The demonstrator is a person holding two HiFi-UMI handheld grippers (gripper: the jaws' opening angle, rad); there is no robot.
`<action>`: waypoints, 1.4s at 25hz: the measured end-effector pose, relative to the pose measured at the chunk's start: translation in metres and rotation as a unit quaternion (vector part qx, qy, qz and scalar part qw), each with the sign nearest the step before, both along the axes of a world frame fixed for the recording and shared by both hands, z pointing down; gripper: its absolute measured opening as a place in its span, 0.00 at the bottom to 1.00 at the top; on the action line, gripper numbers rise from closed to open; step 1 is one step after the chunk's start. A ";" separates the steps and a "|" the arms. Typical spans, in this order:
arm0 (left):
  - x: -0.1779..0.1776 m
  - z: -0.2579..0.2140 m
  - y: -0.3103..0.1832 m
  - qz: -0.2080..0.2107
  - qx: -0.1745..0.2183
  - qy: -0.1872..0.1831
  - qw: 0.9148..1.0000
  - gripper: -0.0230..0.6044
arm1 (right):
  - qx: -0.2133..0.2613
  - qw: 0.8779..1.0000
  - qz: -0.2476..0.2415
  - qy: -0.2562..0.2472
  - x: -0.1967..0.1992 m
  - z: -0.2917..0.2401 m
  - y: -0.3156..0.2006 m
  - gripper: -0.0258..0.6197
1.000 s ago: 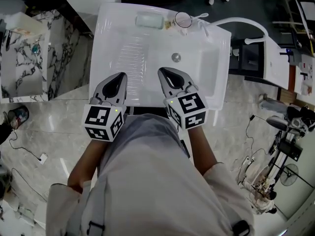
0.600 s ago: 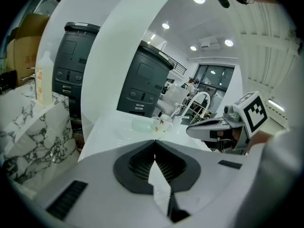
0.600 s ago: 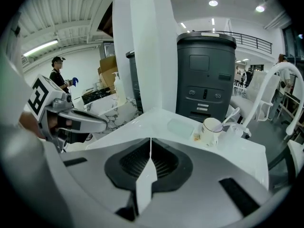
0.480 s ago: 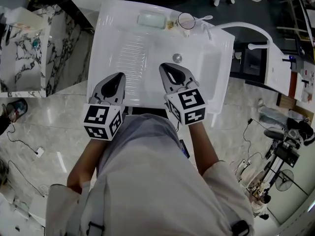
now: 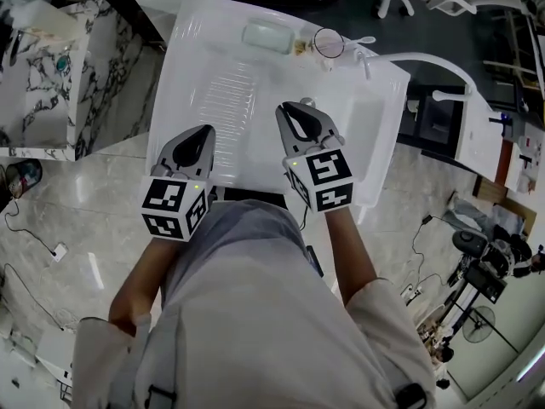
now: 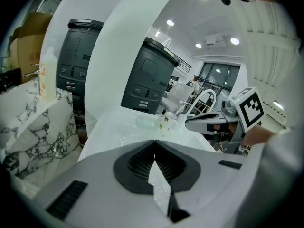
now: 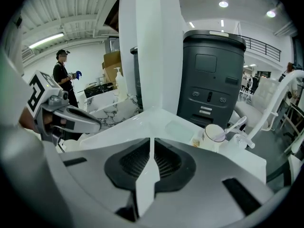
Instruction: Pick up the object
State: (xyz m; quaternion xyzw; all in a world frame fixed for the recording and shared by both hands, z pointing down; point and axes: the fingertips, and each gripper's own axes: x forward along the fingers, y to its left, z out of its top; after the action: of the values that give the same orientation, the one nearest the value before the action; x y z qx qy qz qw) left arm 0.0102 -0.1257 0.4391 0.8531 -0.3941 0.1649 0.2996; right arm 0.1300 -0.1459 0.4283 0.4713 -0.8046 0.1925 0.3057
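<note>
From the head view, the person stands at a white sink (image 5: 375, 135) with both tools held out over its near part. The left gripper (image 5: 207, 133) sits above the ribbed drainboard (image 5: 228, 83) and the right gripper (image 5: 291, 109) above the basin. Nothing is carried. The task names no particular thing. The likely candidates stand on the far rim, well apart from both tools: a pale green soap dish (image 5: 267, 36) and, just beside it, a cup (image 5: 328, 44) with a toothbrush (image 5: 362, 40) in it.

In the left gripper view, the jaws meet at the tips with nothing between them. The soap dish and cup lie ahead across the sink, with the right gripper off to the side.

In the right gripper view, this pair is also pressed together and empty. The cup sits ahead and a little to the right, upright, next to the curved tap (image 7: 278, 96).

This looks like the approach step, before any reach has closed in. Since the right tool points nearer the cup, the next move probably calls for spreading its jaws wide enough for the cup's body. It would then go forward over the basin and close on the wall below the rim, clear of the toothbrush and tap
</note>
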 end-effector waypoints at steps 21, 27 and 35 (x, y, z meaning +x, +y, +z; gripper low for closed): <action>-0.008 0.013 -0.001 -0.026 -0.020 -0.005 0.999 0.04 | -0.012 0.999 -0.019 0.031 0.007 0.029 -0.038 0.06; -0.011 0.016 0.000 -0.033 -0.026 -0.006 0.999 0.04 | -0.025 0.999 -0.026 0.040 0.007 0.043 -0.046 0.08; -0.013 0.018 0.001 -0.040 -0.030 -0.010 0.999 0.04 | -0.034 0.997 -0.032 0.054 0.012 0.058 -0.057 0.12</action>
State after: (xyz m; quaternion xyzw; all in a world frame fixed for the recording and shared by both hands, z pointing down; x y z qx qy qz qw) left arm -0.0028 -0.1249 0.4569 0.8255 -0.4260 0.1731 0.3274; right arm 0.1418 -0.2027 0.4862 0.4439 -0.7946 0.1842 0.3710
